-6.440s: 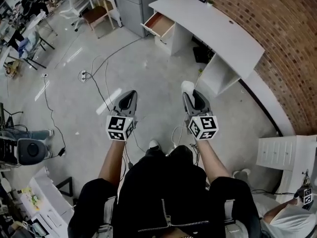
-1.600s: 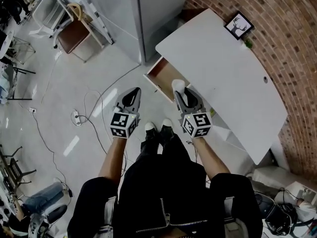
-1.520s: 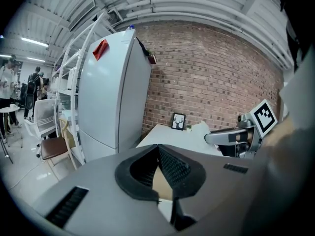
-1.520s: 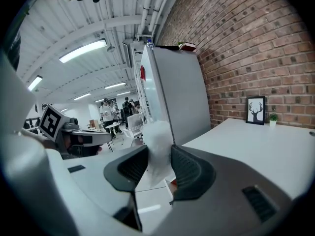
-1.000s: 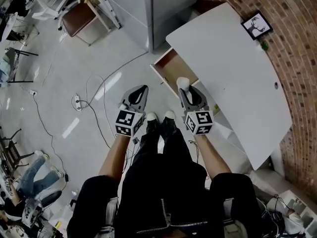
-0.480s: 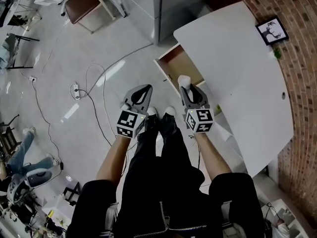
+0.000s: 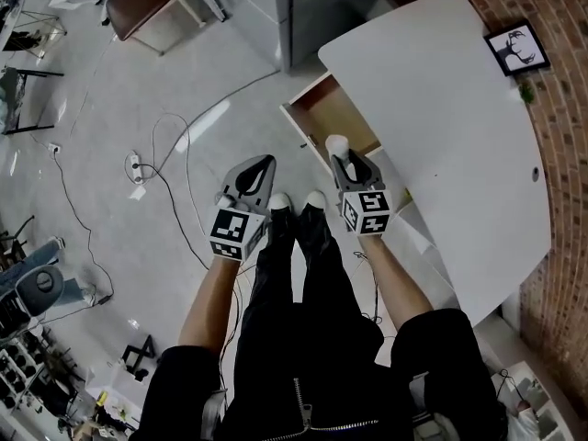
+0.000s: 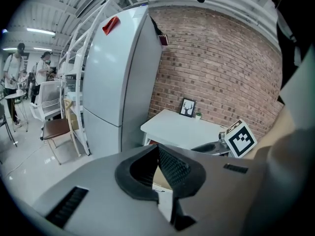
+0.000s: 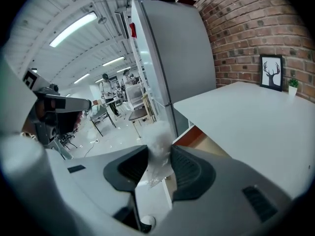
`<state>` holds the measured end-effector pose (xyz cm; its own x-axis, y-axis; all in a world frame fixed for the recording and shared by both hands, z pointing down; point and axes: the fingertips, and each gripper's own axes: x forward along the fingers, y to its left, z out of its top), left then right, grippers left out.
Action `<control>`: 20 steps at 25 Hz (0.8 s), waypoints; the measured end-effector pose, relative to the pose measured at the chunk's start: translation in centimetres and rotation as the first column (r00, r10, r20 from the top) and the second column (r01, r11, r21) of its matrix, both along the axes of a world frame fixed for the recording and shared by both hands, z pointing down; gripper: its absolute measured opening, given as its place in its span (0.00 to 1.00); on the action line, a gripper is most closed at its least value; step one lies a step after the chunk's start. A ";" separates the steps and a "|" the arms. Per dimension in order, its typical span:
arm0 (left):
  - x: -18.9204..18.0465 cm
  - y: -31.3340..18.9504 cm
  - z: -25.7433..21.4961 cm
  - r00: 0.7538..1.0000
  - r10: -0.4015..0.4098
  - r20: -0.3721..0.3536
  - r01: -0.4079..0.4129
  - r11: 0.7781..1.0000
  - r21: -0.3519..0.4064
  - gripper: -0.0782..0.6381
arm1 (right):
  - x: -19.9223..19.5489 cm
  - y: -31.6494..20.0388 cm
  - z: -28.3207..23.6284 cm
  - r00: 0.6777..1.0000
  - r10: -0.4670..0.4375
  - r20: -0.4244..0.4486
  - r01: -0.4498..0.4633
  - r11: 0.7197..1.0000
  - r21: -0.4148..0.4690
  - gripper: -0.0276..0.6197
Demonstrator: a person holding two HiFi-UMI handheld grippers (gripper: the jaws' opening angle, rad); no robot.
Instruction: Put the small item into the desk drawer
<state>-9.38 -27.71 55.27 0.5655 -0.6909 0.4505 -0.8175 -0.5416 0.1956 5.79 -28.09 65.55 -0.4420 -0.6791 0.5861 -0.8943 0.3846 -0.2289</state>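
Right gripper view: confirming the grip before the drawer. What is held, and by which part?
The right gripper pinches the small white item by its lower, translucent part; its white top sticks out beyond the pinch.

A framed picture (image 7: 516, 48) and a small plant (image 7: 526, 91) are carried by the white table (image 7: 441, 127). Cables (image 7: 187, 182) are strewn across the floor (image 7: 101, 81).

Smooth matt white desk (image 7: 441, 127); drawer (image 7: 338, 122) wood-toned inside. Rough brick wall (image 7: 562, 7). Glossy grey floor (image 7: 184, 90). The small item (image 9: 157, 132): white, fluffy, crinkly clear film. Right claw (image 9: 160, 154): matt grey plastic.
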 end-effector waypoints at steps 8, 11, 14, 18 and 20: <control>0.6 -0.4 2.6 1.000 0.005 -0.002 -0.005 1.000 -0.024 0.14 | -0.1 -0.2 4.7 0.999 -0.012 -0.041 0.009 0.998 -0.065 0.28; 0.6 -0.6 3.5 1.000 0.009 0.000 -0.009 1.000 -0.030 0.14 | -0.2 -0.8 6.3 0.999 -0.007 -0.045 0.003 0.996 -0.087 0.28; 0.9 -0.5 4.5 1.000 0.008 -0.003 -0.008 0.999 -0.045 0.14 | 0.2 -1.2 7.8 0.998 -0.020 -0.066 0.013 0.994 -0.111 0.28; 1.2 -0.8 5.4 1.000 0.012 -0.006 -0.012 0.998 -0.054 0.14 | 0.5 -2.0 10.0 0.996 -0.026 -0.090 0.013 0.990 -0.143 0.28; 1.2 -1.0 5.9 1.000 0.011 -0.009 -0.012 0.998 -0.059 0.14 | 0.7 -2.4 11.1 0.995 -0.025 -0.100 0.009 0.987 -0.163 0.28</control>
<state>-8.19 -28.70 61.13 0.5770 -0.6569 0.4853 -0.8096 -0.5384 0.2339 6.46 -30.53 76.64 -0.3856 -0.5645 0.7298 -0.9096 0.3652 -0.1982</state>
